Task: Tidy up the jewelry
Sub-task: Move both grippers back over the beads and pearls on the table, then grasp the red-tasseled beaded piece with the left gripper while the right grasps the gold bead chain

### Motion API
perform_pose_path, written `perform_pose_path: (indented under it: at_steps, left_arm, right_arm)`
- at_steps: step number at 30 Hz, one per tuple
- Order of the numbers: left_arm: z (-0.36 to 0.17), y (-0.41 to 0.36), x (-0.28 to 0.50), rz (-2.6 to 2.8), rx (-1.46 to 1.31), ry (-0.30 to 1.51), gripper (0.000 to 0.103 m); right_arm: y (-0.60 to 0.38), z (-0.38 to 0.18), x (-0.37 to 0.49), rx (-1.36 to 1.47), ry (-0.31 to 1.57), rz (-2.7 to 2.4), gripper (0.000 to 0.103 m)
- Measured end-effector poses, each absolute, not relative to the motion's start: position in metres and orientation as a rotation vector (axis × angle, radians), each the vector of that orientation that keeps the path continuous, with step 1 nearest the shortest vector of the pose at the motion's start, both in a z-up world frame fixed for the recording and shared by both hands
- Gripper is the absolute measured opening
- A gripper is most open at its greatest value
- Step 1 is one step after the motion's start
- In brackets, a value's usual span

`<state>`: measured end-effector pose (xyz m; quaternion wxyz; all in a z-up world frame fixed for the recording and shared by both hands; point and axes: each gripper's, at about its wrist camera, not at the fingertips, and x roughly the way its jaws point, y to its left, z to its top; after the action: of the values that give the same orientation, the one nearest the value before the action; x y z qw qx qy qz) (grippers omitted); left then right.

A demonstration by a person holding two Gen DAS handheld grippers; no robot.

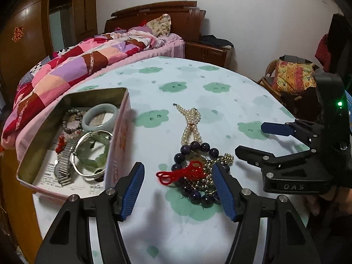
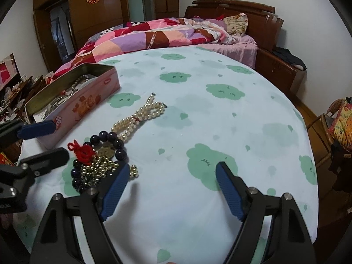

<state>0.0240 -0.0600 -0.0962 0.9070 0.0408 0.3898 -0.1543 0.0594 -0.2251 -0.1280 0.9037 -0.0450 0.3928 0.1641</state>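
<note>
A pink tin box [image 1: 118,145] [image 2: 88,101] stands on the left and holds a jade bangle [image 1: 100,116], a metal watch [image 1: 65,165], a green bead bracelet [image 1: 94,154] and a grey bead bracelet [image 1: 70,121]. A pearl necklace [image 1: 192,123] [image 2: 140,116], a dark purple bead bracelet [image 1: 195,147] [image 2: 110,138], a red knotted cord [image 1: 187,172] [image 2: 84,151] and gold beads [image 1: 209,176] [image 2: 99,171] lie on the cloth. My left gripper [image 1: 178,182] [image 2: 46,140] is open just before the pile. My right gripper [image 2: 172,182] [image 1: 253,138] is open and empty to the pile's right.
The table [image 1: 198,83] [image 2: 220,121] has a white cloth with green cloud prints. A bed with a patchwork quilt [image 1: 77,66] [image 2: 154,37] lies behind. A wicker chair with a cushion [image 1: 290,77] [image 2: 338,123] stands on the right.
</note>
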Motion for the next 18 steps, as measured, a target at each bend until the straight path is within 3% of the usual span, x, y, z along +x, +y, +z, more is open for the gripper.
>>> perform_pose_path:
  at_steps: [2, 4, 6, 9, 17, 18]
  left_arm:
    - [-0.103, -0.065, 0.026, -0.327, 0.099, 0.823, 0.056]
    - [-0.111, -0.069, 0.029, -0.351, 0.103, 0.849, 0.036]
    - [-0.116, -0.072, 0.03, -0.369, 0.107, 0.863, 0.026]
    - [-0.114, -0.07, 0.029, -0.374, 0.099, 0.853, 0.0]
    - [-0.077, -0.059, 0.015, -0.426, 0.046, 0.753, 0.0]
    - [-0.07, -0.054, 0.014, -0.426, 0.032, 0.739, 0.0]
  right_arm:
    - [-0.224, -0.13, 0.059, -0.095, 0.812, 0.339, 0.082]
    - [-0.223, -0.13, 0.059, -0.101, 0.812, 0.339, 0.082]
    - [-0.223, -0.13, 0.059, -0.101, 0.811, 0.339, 0.082]
    - [-0.225, -0.131, 0.059, -0.096, 0.818, 0.34, 0.082]
    - [-0.227, -0.13, 0.057, -0.08, 0.812, 0.347, 0.082]
    - [-0.226, -0.129, 0.057, -0.081, 0.81, 0.352, 0.076]
